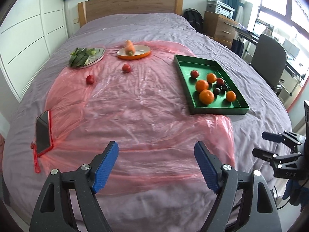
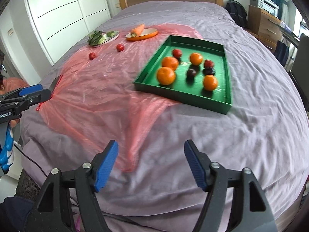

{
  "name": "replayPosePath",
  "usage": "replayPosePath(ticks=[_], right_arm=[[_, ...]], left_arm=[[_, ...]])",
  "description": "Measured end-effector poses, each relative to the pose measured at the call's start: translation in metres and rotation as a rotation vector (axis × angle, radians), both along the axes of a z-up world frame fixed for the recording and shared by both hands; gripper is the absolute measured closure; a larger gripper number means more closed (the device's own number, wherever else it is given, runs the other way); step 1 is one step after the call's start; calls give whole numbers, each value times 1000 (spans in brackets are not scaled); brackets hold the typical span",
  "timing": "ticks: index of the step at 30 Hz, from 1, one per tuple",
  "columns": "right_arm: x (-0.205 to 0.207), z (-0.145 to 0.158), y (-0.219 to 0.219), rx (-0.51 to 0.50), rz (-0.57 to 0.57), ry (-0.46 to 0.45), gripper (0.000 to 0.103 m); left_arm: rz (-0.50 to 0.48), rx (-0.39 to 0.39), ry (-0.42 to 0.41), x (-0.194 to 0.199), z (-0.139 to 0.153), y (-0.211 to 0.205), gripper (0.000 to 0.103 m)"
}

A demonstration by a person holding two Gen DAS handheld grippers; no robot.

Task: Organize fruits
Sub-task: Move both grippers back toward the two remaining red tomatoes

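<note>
**Blue-padded jaws empty above a bed of fruit**

Blue pads on black arms frame the left wrist view: the left gripper (image 1: 156, 166) tilts down over the near part of the bed, jaws spread wide with nothing between them. Under it lies a pink plastic sheet (image 1: 135, 112) spread on a purple bedspread (image 1: 135, 25). A green tray (image 1: 195, 104) sits far ahead and to the right, well apart from the gripper, holding four oranges (image 1: 206, 96), a red fruit (image 1: 194, 74) and some dark plums (image 1: 216, 91). Two loose red fruits (image 1: 90, 79) (image 1: 126, 68) rest on the plastic, far ahead and left of centre. Beyond them stand an orange dish (image 1: 135, 55) carrying a carrot (image 1: 129, 47) and a plate of greens (image 1: 87, 57). A phone (image 1: 43, 131) in a red case lies at the sheet's left edge. The right gripper (image 1: 260, 145) shows at the right border, over bare bedspread. A wooden headboard (image 1: 131, 5), white wardrobe doors (image 1: 29, 38) and a desk chair (image 1: 270, 58) ring the bed.

From the right wrist view, the right gripper (image 2: 150, 164) also angles downward, jaws apart and empty, above wrinkled purple cloth near the bed's foot. The tray (image 2: 181, 94) lies ahead, slightly right, clear of the pads. The loose red fruits (image 2: 92, 55) (image 2: 120, 47) sit far off to the upper left. The left gripper (image 2: 29, 92) enters from the left edge, a blue sleeve (image 2: 6, 154) below it.
</note>
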State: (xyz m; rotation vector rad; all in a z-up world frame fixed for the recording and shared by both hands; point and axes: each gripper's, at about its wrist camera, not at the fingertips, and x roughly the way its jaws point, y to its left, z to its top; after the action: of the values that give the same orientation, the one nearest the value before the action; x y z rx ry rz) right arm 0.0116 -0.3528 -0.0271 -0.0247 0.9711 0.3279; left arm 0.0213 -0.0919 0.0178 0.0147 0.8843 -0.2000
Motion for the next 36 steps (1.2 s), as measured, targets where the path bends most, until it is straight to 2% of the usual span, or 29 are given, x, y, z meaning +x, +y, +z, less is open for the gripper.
replayPosePath(ticks=[7,18,27,36], right_arm=[[-1,-2,37,9,47,13,0],[9,-5,89,20,149,36,0],[36,-2,128,41,214,27,0],[86,4,161,43,242,-3,0]], left_arm=[[39,6,2,-6,-4,31,22],[104,20,12,-3,-3,63,22],[133,8,22,23,-10,80,22],[162,8,3,66,-13,104,22]])
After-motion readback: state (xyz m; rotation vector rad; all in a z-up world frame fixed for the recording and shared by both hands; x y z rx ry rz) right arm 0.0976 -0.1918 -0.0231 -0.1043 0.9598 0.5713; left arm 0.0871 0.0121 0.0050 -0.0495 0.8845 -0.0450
